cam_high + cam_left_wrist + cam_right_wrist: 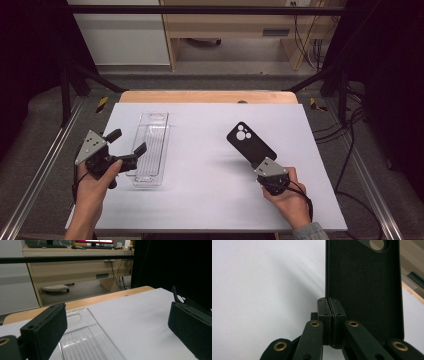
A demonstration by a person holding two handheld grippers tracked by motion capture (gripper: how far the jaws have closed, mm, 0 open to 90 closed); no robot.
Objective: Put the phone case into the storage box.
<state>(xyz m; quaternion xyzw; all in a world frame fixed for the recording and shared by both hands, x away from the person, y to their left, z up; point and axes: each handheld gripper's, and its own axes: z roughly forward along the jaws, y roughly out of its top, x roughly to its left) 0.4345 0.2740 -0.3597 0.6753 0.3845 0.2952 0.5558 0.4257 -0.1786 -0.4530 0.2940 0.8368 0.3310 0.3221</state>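
While the left claw [127, 142] gapes, the right claw [262, 167] pinches the phone case's [250, 143] near edge

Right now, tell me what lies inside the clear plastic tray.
The clear plastic tray holds nothing that can be seen; its ribbed floor shows through. The open left gripper hangs over its left edge and covers a small part of it.

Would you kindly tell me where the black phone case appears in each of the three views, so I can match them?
High view: black phone case right of centre, its near end in the right gripper.
Left gripper view: a dark sliver at the right edge, behind the right-hand jaw; probably the case.
Right gripper view: upper right, edge clamped between the jaws.
Shared landmark: the white table sheet.
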